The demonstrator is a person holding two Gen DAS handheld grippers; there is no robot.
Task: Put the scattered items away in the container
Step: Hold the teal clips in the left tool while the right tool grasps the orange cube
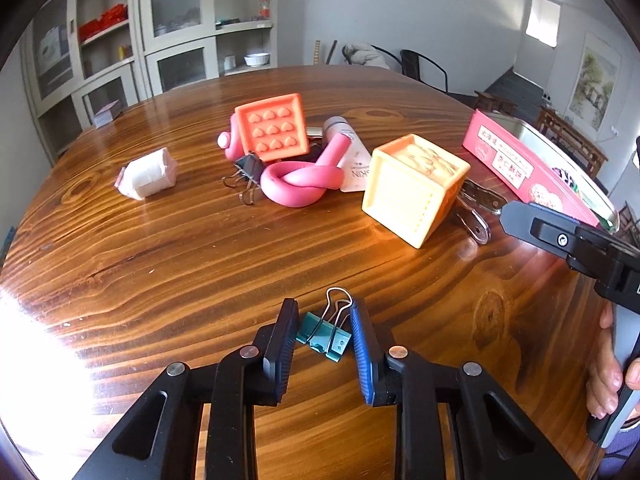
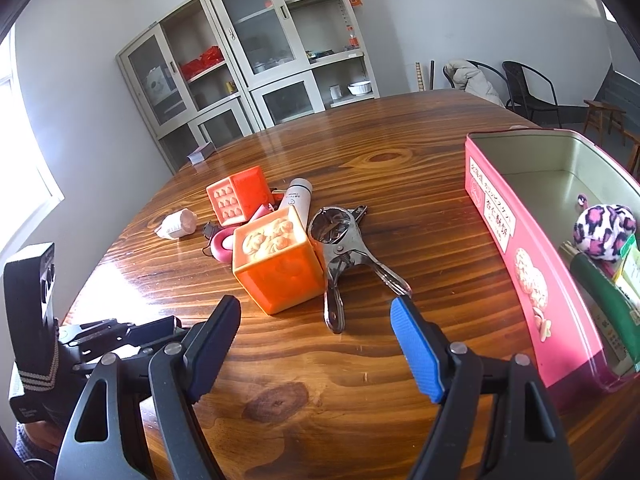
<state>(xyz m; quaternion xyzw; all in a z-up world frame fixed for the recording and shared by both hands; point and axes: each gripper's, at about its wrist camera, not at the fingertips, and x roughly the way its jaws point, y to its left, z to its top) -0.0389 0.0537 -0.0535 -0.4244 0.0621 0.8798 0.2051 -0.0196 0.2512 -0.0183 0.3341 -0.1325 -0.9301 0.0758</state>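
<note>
- Low in the centre of the left wrist view, the left gripper (image 1: 324, 334) pinches the teal binder clip (image 1: 323, 338); the pads press on its folded body while the wire handles stick up beyond them.
- One teal clip: I judge it light, stiff and a bit slick, so holding it across the flat body suits it.
- Centre of that view: one black binder clip (image 1: 249, 168), one knotted pink foam tube (image 1: 300, 182) that looks soft, two orange blocks (image 1: 414, 188), one white tube (image 1: 352, 148).
- Left of centre: one small white packet (image 1: 146, 174).
- In the right wrist view, the right gripper (image 2: 316, 336) stands spread and empty over bare table (image 2: 360, 400).
- One metal clamp (image 2: 340, 256) lies mid-frame; I judge it heavy and hard.
- Right edge: one pink tin (image 2: 524, 280), already holding a few items.
</note>
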